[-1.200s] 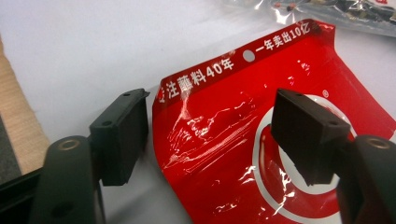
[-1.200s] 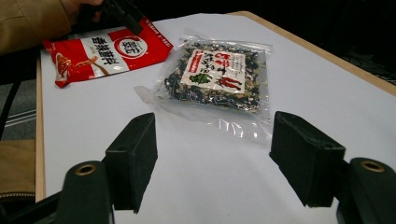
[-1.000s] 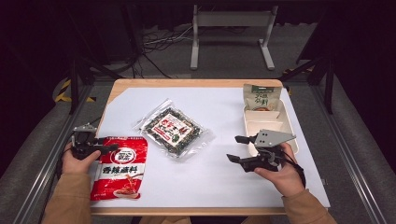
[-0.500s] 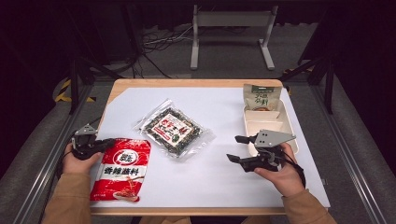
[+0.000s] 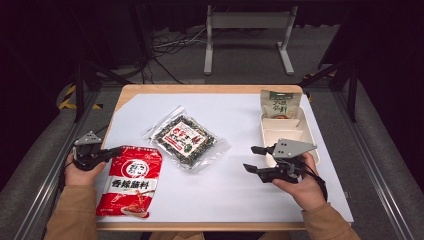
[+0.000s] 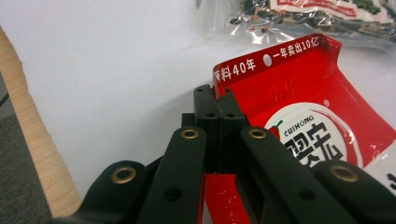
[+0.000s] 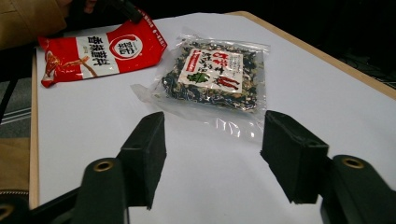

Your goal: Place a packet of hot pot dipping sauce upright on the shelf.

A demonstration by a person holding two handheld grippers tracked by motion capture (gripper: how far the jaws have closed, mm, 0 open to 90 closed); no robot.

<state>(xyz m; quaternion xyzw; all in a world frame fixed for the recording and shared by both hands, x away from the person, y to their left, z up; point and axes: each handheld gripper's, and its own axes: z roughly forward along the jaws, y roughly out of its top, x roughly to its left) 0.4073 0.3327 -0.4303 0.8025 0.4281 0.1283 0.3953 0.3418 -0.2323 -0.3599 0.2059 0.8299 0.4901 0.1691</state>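
Here the left hand-held gripper (image 5: 114, 151) is clenched on the top corner of the red seasoning packet (image 5: 130, 181), its jaws having just closed with the sealed edge between them; in the left gripper view the pads (image 6: 218, 122) meet flat on the strip beside the hang hole. That corner seems a sensible place to take it, since the seal is thin and stiff while the filled belly would bulge and slip. The packet lies flat near the front left of the white-covered tabletop (image 5: 235, 195), lengthwise toward the person, so a pinch at its far end should let it be lifted or dragged without folding. The right hand-held gripper (image 5: 256, 159) hovers released above the sheet, holding nothing, its jaws having just narrowed a little; it points toward the clear bag of dried greens (image 5: 186, 141) in the middle, probably readying for that one. Just behind the right hand sits the cream compartment tray (image 5: 306, 134), with a green pouch (image 5: 280, 104) standing at its far end, likely the destination for the packets.
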